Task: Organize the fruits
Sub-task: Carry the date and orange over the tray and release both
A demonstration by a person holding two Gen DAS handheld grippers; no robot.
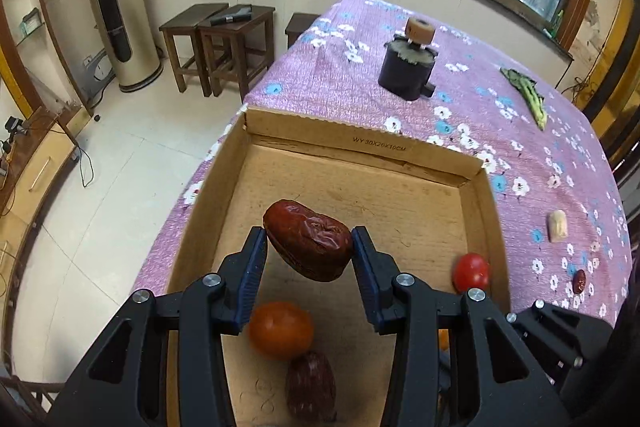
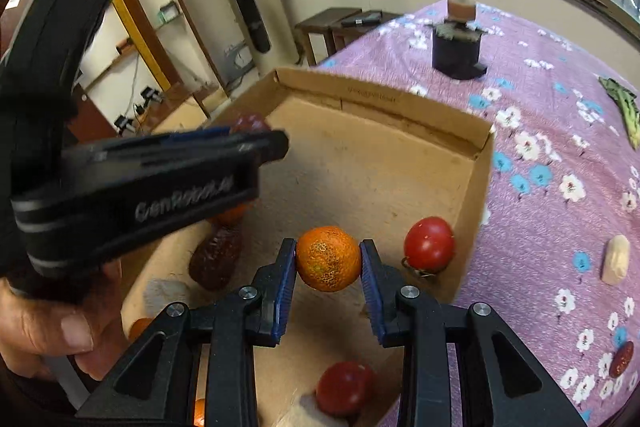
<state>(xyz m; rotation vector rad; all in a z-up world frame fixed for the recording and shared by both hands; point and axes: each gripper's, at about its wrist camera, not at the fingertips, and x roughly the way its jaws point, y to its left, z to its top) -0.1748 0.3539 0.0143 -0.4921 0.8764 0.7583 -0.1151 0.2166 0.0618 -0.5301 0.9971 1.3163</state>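
Left gripper pinches a wrinkled red date across its long sides, over the cardboard box; light, leathery, slightly yielding, so the grip looks secure. Right gripper clamps a small orange at its equator over the same box: round, firm, pebbled rind, likely to roll once released.

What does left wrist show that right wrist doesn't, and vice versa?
Left wrist only: the left tool shut on a red date over the box.

Right wrist only: the right tool shut on a small orange, a hand holding the other tool, and a second tomato near the bottom.

Both: cardboard box, tomato in its corner, dark date on the box floor, black container, purple floral cloth.
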